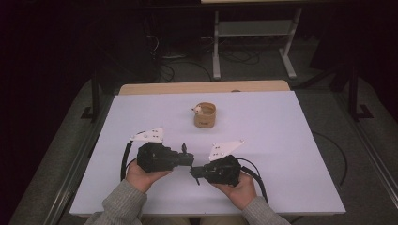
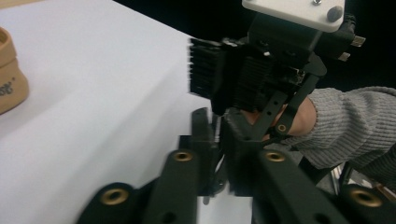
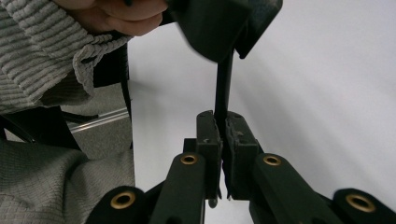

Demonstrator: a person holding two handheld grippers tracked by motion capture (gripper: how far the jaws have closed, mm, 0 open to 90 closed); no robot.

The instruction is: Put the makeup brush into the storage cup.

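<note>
A person holds both grippers low over the front middle of the white table, tips meeting. My left gripper points right; in its own view its jaws stand together with nothing clearly between them. My right gripper points left. In the right gripper view it is shut on a thin black strip that hangs from the left gripper's body. The right gripper's body looms just ahead in the left gripper view. A small tan round cup stands apart at the table's middle.
A wooden edge runs along the table's far side. Beyond it a grey metal frame and cables lie on the dark floor. Grey-sleeved forearms come in over the front edge. Bare tabletop lies left and right of the grippers.
</note>
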